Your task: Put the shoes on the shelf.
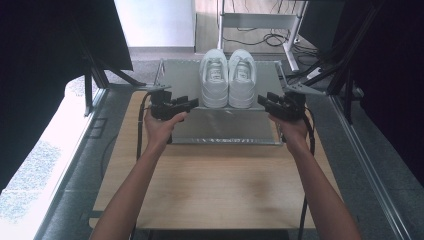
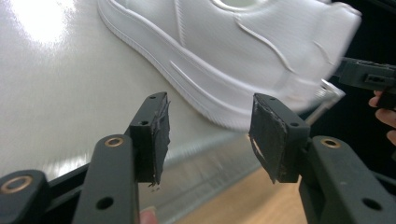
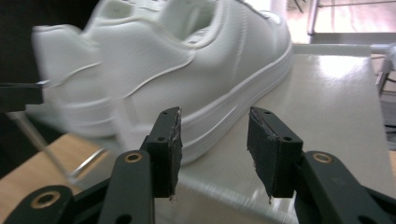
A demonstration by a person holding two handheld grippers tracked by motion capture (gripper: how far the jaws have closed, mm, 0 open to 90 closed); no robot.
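High view: both claws (image 1: 194, 103) (image 1: 262, 100) apparently open beside white sneakers (image 1: 228, 78).

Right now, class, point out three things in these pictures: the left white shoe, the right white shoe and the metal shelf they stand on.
left white shoe (image 1: 214, 82): high view, on its laced top.
right white shoe (image 1: 242, 80): high view, on its laced top.
metal shelf (image 1: 220, 125): high view, on its bare front surface.

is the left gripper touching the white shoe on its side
Apart. The left gripper view shows the left gripper open, with bare shelf between its pads and the left shoe.
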